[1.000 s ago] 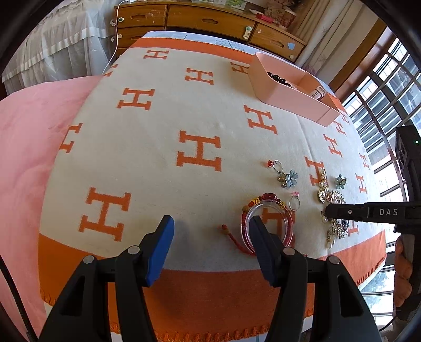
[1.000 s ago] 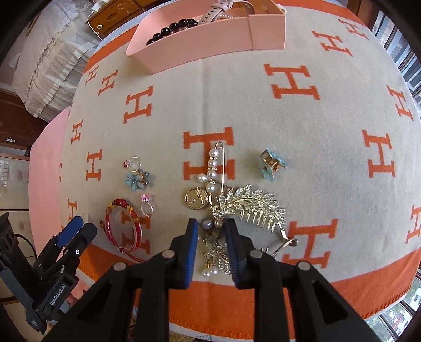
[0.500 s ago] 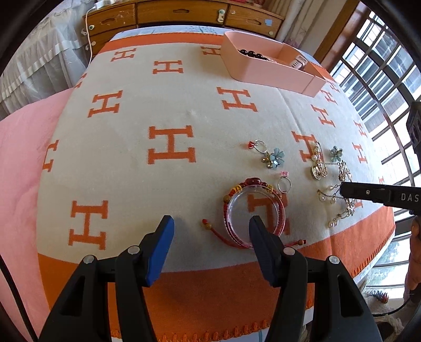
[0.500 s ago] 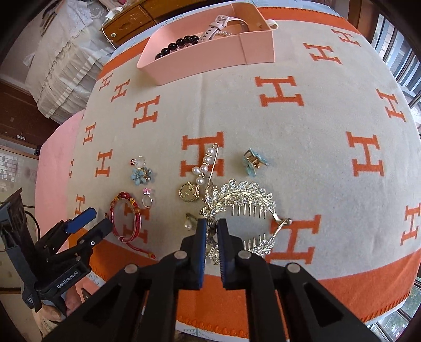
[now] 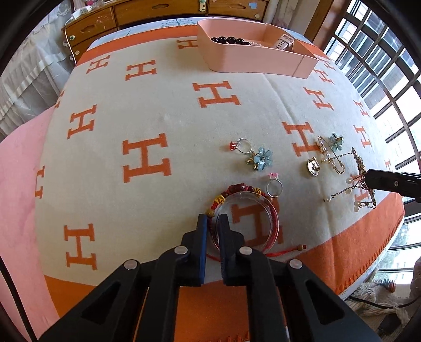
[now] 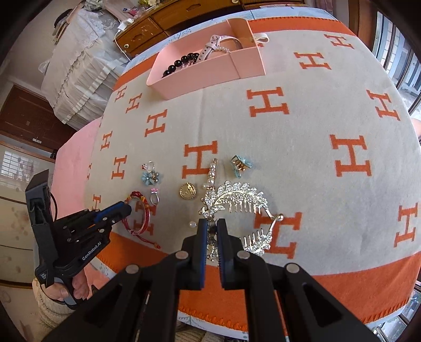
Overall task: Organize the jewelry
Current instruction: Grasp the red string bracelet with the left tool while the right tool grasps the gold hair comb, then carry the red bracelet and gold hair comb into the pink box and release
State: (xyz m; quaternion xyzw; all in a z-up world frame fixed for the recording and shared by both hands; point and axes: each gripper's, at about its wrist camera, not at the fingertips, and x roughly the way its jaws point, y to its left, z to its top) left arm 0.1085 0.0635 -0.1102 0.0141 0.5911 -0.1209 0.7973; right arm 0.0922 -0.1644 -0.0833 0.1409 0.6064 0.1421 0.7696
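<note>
My left gripper [image 5: 212, 219] is shut on the near rim of a clear bangle wrapped with a red cord bracelet [image 5: 263, 210], which lies on the blanket; it also shows in the right wrist view [image 6: 143, 210]. My right gripper [image 6: 211, 226] is shut on a silver rhinestone hair comb [image 6: 236, 197] with dangling pearls, seen in the left wrist view [image 5: 359, 168]. A pink tray [image 6: 200, 76] at the far side holds black beads and a watch. Loose rings [image 5: 274, 187], a blue flower piece [image 5: 261, 159], a pearl pin [image 5: 326, 154] and a gold charm [image 5: 313, 166] lie between.
A cream blanket [image 5: 158, 110] with orange H marks covers the table; its orange border runs along the near edge. A small blue claw clip [image 6: 240, 164] lies beyond the comb. Wooden drawers [image 5: 158, 10] stand behind, windows to the right.
My left gripper moved forward and shut on the bangle and red bracelet. My right gripper stayed shut on the comb and drew back a little.
</note>
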